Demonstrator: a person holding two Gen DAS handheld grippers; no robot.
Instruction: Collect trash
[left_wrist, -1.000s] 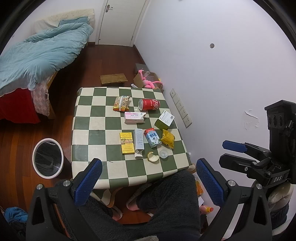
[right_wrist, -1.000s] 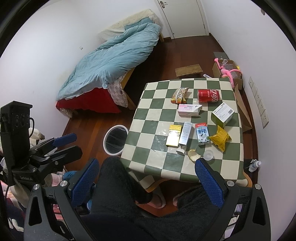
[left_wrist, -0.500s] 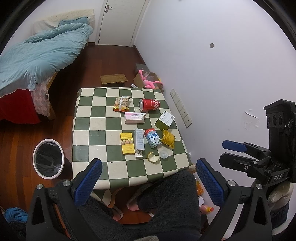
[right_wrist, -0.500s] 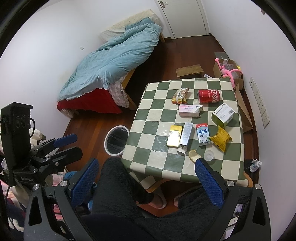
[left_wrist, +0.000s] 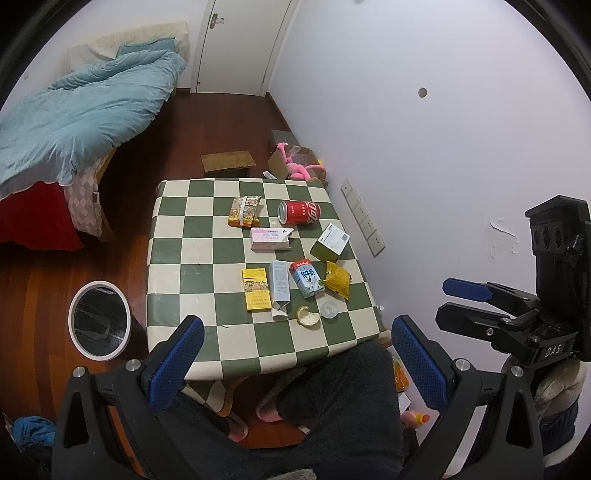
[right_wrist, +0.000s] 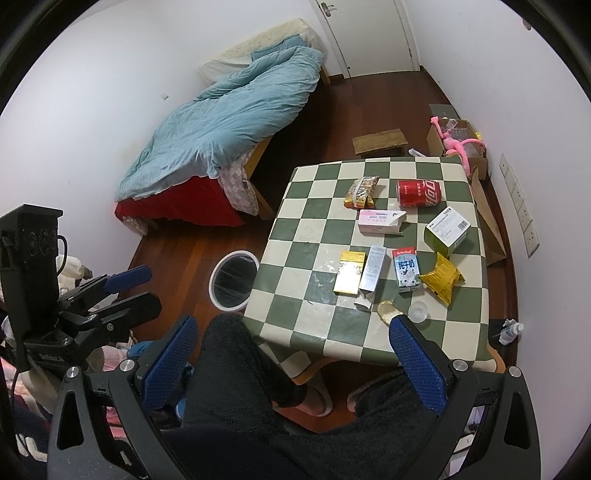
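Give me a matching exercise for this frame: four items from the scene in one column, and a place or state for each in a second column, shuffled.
Items:
1. red can
2. trash bin
3. yellow carton
4. orange peel

Places or states:
A. on the floor left of the table, lined with a dark bag
B. near the table's front edge, beside a small clear cup
C. lying on its side at the far end of the table
D. flat on the table, left of a pale blue box

Pairs: 1-C, 2-A, 3-D, 4-B
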